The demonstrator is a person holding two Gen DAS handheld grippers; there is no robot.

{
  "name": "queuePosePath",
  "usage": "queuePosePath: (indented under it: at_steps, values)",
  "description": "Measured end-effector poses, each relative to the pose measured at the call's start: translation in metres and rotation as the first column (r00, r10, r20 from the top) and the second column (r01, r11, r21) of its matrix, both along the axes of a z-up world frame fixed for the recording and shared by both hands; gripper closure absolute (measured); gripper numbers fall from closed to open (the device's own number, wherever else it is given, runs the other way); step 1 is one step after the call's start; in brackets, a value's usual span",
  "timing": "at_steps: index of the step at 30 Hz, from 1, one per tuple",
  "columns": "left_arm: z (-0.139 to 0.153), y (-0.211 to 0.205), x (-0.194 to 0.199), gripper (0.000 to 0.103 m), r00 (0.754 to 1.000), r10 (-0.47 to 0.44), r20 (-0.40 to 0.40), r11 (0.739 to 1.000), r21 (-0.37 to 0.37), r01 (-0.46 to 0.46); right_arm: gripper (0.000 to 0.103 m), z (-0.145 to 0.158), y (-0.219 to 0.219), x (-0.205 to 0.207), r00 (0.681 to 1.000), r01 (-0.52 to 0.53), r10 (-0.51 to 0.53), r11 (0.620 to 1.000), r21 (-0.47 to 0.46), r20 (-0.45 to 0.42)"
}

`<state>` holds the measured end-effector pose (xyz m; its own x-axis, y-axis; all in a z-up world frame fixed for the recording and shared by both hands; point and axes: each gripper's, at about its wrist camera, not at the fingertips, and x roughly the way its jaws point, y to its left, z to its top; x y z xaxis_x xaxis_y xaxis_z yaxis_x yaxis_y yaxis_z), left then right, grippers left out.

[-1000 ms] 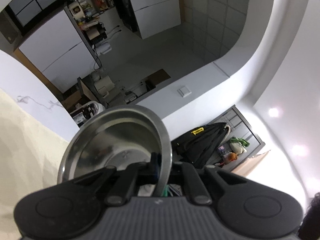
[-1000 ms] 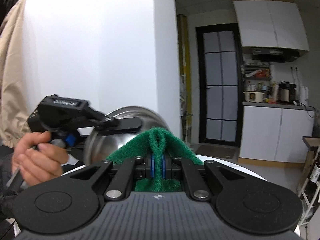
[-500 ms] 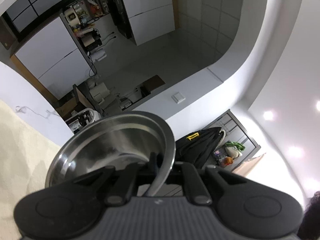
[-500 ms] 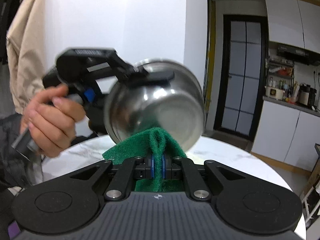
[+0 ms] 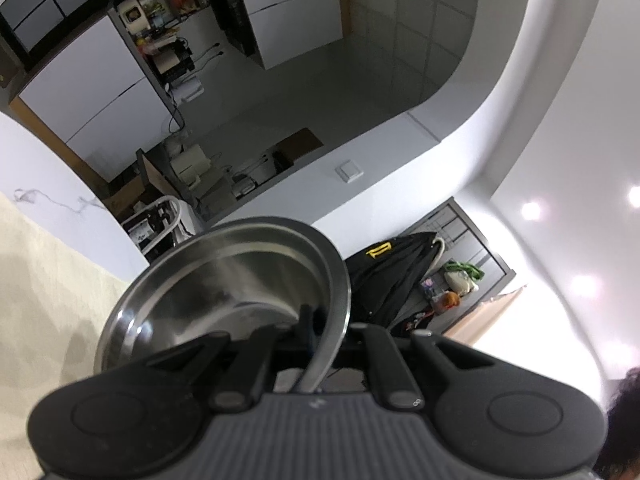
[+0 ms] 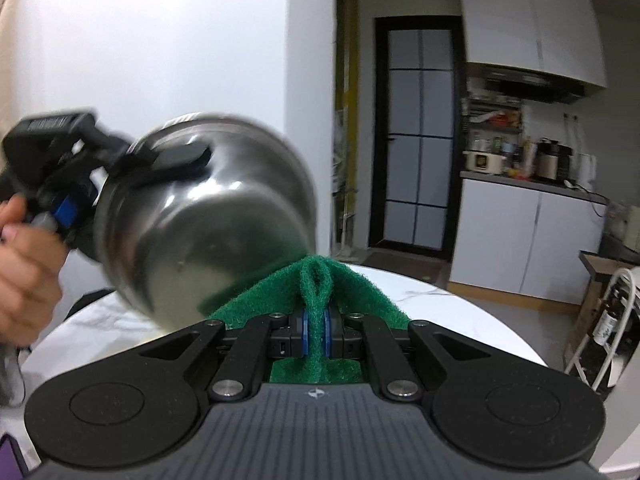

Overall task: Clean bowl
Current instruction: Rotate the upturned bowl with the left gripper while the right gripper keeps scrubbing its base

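My left gripper [image 5: 320,332] is shut on the rim of a steel bowl [image 5: 224,292] and holds it tilted in the air; the bowl's inside faces that camera. In the right wrist view the bowl [image 6: 200,224] shows its shiny outside, with the left gripper [image 6: 176,156] clamped on its upper rim. My right gripper [image 6: 316,332] is shut on a folded green scouring pad [image 6: 312,292]. The pad touches the bowl's lower outside wall.
A round white marble table [image 6: 440,308] lies under both grippers. A person's hand [image 6: 24,272] holds the left gripper at the left edge. Kitchen cabinets, a counter with appliances [image 6: 520,160] and a dark glass door [image 6: 416,140] stand behind.
The bowl has been lifted and tipped, then brought closer and lower against the green pad. In the left wrist view the bowl sits a little higher and more turned.
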<state>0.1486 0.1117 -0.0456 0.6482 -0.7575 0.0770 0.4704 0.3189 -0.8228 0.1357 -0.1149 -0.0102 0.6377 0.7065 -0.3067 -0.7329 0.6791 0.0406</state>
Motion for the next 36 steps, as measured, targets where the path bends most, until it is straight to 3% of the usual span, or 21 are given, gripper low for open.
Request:
queuePosePath:
  at_steps: [11, 22, 26, 30, 36]
  values:
    - [-0.007, 0.005, 0.009, 0.099, 0.998, 0.055, -0.043, 0.998, 0.019, -0.054, 0.095, 0.012, -0.006, -0.01, 0.996, -0.087, 0.084, 0.994, 0.062, 0.036]
    - [0.0, 0.009, 0.005, 0.097, 0.997, 0.067, -0.025, 0.998, 0.006, -0.067, 0.095, 0.0, 0.01, -0.013, 0.983, -0.184, 0.185, 0.982, -0.045, 0.017]
    - [0.004, 0.008, 0.001, 0.096, 0.998, 0.055, -0.011, 0.998, 0.008, -0.054, 0.095, -0.004, 0.014, -0.003, 0.988, -0.156, 0.156, 0.986, -0.066, -0.005]
    - [0.006, 0.007, -0.002, 0.097, 0.999, 0.04, 0.002, 0.999, 0.006, -0.04, 0.095, -0.008, 0.018, 0.006, 0.998, -0.058, 0.057, 0.995, -0.084, -0.006]
    - [0.003, 0.008, -0.003, 0.098, 1.0, 0.031, -0.002, 0.999, 0.017, -0.03, 0.095, 0.002, 0.01, 0.016, 0.998, 0.061, -0.061, 0.998, -0.001, -0.012]
